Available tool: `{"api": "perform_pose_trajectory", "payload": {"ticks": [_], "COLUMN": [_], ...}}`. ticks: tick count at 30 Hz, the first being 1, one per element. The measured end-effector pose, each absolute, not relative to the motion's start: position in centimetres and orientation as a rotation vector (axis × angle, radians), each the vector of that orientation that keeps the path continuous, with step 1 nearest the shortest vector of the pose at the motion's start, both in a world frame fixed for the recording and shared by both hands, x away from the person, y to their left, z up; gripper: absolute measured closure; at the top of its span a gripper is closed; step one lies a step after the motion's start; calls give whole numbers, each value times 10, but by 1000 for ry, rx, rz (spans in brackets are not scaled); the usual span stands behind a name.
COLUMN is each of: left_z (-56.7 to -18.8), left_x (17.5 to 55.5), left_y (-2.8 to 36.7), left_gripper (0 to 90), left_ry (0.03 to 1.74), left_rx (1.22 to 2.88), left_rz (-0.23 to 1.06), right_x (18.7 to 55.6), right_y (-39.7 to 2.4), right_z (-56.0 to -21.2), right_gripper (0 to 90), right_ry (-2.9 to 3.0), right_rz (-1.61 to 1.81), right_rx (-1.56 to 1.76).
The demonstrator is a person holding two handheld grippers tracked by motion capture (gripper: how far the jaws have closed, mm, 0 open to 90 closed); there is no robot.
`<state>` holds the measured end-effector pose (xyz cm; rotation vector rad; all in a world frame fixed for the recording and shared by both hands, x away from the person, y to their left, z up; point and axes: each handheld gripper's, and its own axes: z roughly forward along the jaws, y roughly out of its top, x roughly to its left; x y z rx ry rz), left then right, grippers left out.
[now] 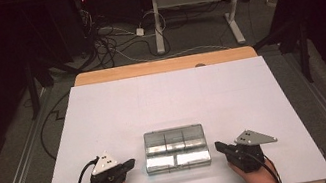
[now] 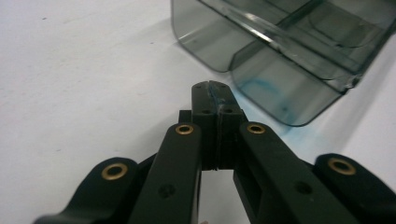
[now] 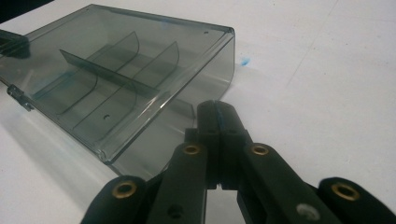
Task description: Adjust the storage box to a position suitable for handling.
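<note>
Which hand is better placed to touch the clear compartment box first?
Left, though only narrowly. The left tongs lie shut with their tips close beside the clear compartment box. The right tongs are shut too and flank the other side, with a slightly wider gap.

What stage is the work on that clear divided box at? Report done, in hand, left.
Done: nothing visible; the clear plastic compartment box lies closed on the white table, its compartments looking empty.
In hand: the left gripper and right gripper flank the box, jaws shut, neither gripping it.
Left: probably taking hold and opening the lid, judging by that approach.
</note>
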<state>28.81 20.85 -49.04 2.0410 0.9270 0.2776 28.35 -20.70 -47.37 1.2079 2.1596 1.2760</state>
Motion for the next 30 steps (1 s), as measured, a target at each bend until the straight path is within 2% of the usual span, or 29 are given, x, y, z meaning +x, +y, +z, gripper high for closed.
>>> {"api": "perform_pose_trajectory", "payload": {"ticks": [12,21,30], "left_z": [-491,-491,-492], "left_x": [291,289,292], "left_y": [220,217,215], "left_gripper": [878,878,878], "left_ry": [889,878,862], "left_rx": [2002,2005,2008], "left_rz": [258,253,245], "right_x": [289,277,272], "right_y": [-203,-197,-163], "right_z": [-470,-451,-448], "right_gripper": [900,900,900], "right_ry": [2148,2127,2220], "right_rz": [1293,1390,1434], "right_rx": [1197,1113,994]}}
